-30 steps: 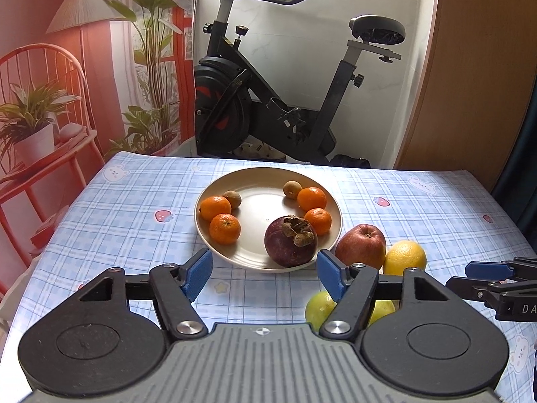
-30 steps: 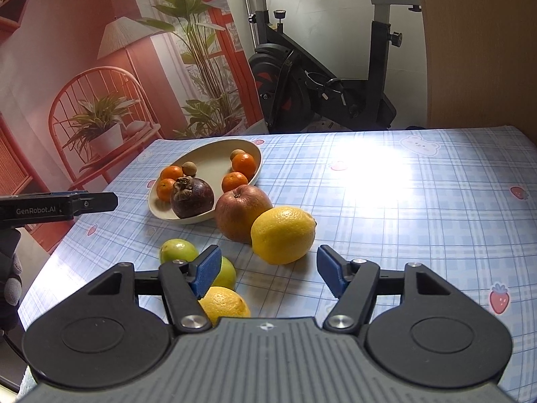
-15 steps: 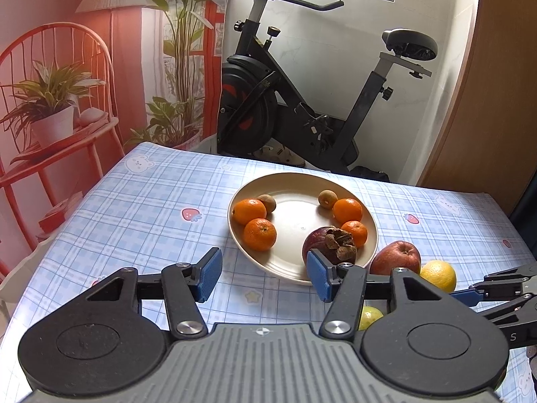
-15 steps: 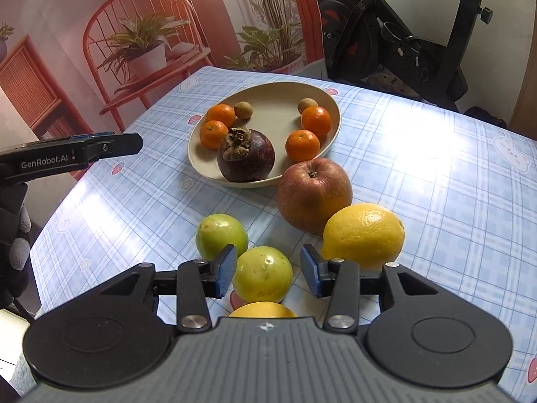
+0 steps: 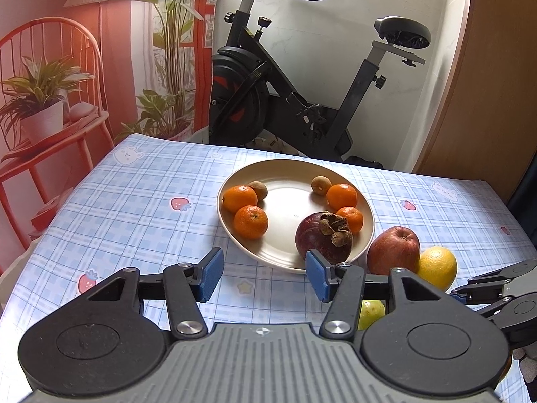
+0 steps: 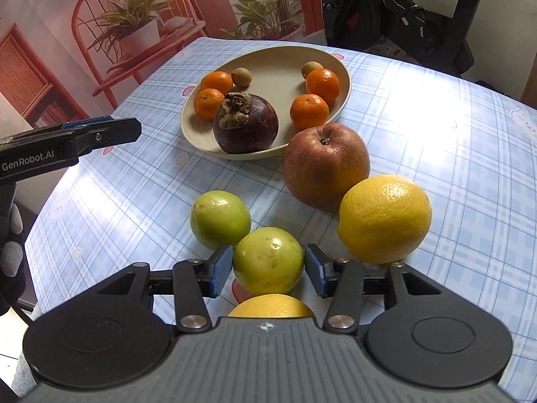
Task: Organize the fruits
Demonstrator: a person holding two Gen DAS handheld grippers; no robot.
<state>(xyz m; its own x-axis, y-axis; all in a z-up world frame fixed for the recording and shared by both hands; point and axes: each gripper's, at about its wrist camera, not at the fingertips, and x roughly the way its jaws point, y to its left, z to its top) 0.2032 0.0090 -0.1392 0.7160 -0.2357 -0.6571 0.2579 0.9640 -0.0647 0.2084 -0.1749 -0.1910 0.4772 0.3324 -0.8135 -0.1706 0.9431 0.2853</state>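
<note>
1. Green fruit [image 6: 268, 262] lying between the right gripper's [image 6: 268, 270] blue pads [image 6: 220, 270]; jaws opening, pads close at each side, no clear squeeze.
2. Ahead-left of those jaws, a second green fruit [image 6: 220, 220]; ahead-right, a lemon [image 6: 384, 218], with an apple [image 6: 325, 164] beyond.
3. Left gripper [image 5: 265, 273]: jaws spread, nothing between; plate [image 5: 292, 168] with a mangosteen [image 5: 324, 241] just ahead.

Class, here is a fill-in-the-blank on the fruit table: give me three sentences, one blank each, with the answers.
1. The plate holds ____ tangerines.
2. The right gripper has a ____ fruit between its pads.
3. The apple lies ____ the plate.

Missing words: four; green; outside
</note>
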